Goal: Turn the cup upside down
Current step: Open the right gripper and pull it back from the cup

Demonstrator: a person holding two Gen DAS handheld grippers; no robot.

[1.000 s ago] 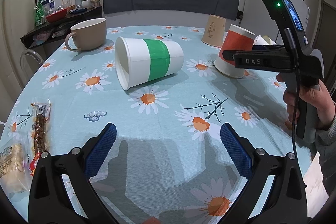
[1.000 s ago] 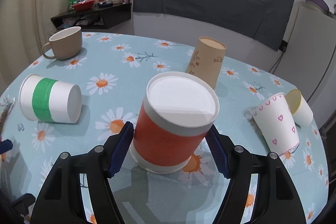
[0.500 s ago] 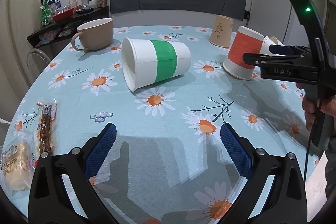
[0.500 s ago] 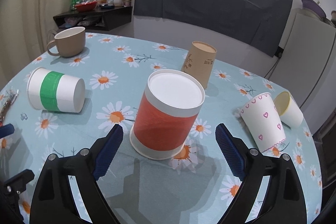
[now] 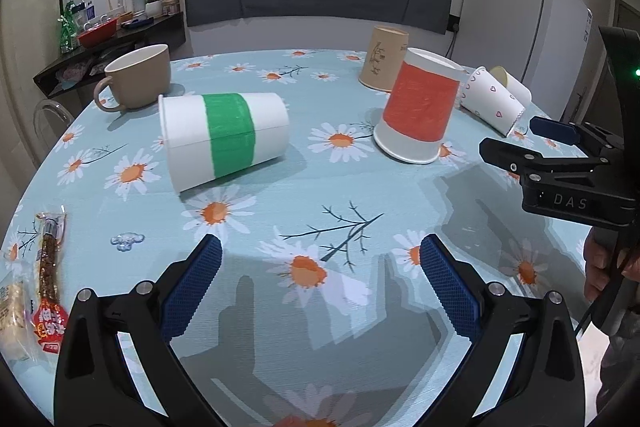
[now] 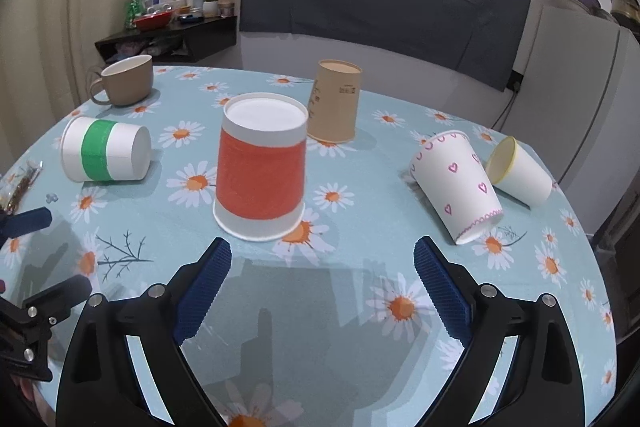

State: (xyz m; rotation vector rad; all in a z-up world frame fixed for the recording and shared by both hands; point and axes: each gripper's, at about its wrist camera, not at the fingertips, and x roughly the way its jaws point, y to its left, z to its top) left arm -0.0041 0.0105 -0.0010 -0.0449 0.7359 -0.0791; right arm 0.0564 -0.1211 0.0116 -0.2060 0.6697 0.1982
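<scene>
On tablecloth (image 6: pixel 360 327), orange cup (image 6: pixel 260 175) stands vertical (mouth down).

Tan mug (image 5: pixel 138 77), snack packets (image 5: pixel 48 279), daisy tablecloth (image 5: pixel 320 195).

orange cup (image 6: pixel 261 167) | white rims; mouth down, base up | upright on daisy tablecloth (image 6: pixel 352 307); untouched

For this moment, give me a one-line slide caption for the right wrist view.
Open right hand-held gripper backed off from orange cup standing upside down on daisy tablecloth.
</scene>
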